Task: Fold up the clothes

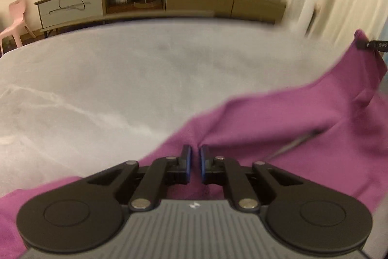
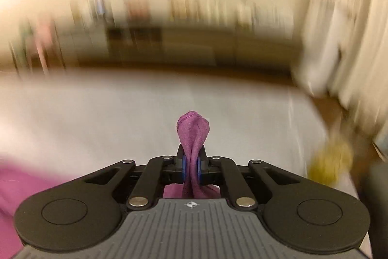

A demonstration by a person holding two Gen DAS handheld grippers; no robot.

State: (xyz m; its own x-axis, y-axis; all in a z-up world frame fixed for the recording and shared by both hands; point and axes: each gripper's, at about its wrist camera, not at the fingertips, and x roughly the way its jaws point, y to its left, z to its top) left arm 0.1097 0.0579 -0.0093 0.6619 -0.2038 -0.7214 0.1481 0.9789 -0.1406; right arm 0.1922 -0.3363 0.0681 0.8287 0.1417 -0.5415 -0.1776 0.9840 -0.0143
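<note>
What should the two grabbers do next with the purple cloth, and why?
Probably pull the two apart to stretch the purple cloth flat. The right gripper already pinches a bunched corner. The left gripper has its jaws nearly together over the cloth's edge, though whether it grips cloth is unclear. The cloth sags in wrinkles over the grey surface.

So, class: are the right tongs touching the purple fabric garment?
Touching: the right wrist view shows the right tongs pinching a bunched fold of purple fabric garment.

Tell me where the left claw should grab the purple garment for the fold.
Probably the purple garment edge running along the grey table, just ahead of the left claw, coming from above and the near side. That edge lies flat and exposed; the far corner is already pinched.
</note>
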